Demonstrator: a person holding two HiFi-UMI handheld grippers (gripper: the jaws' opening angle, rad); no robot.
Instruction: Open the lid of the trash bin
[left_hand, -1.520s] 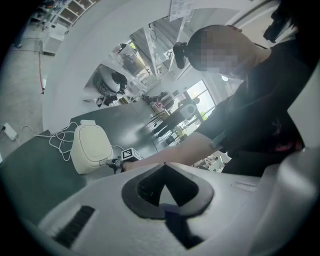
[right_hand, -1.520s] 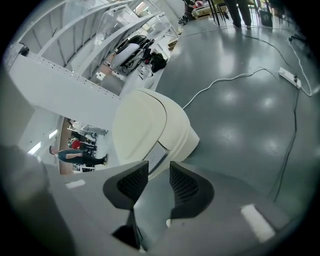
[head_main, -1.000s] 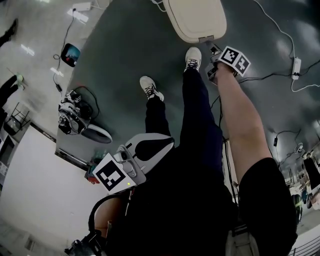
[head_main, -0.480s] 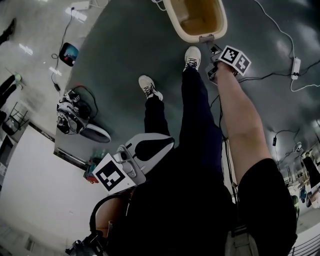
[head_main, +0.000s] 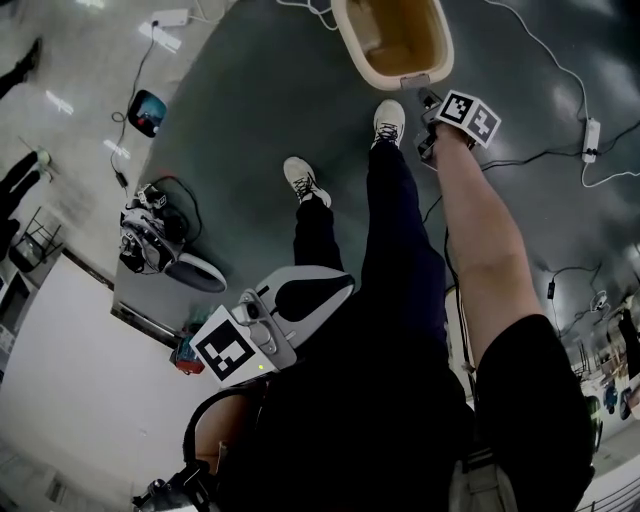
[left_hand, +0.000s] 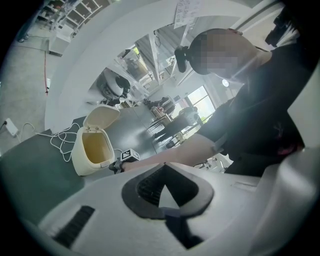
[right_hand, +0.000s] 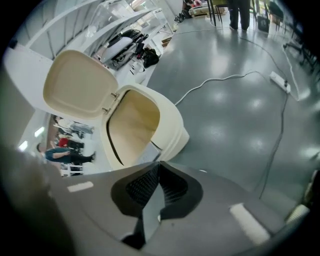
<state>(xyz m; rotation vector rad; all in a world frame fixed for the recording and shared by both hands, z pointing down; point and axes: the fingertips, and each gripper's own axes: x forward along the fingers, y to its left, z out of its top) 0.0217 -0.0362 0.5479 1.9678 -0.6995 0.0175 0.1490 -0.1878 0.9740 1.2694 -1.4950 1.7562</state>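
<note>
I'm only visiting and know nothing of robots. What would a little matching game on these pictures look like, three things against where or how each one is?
Things:
1 lid
2 power strip
3 nearer white shoe

Places or states:
A worn, just in front of the trash bin
B swung up on its hinge
C lying on the floor, joined to a white cable

Pairs: 1-B; 2-C; 3-A
</note>
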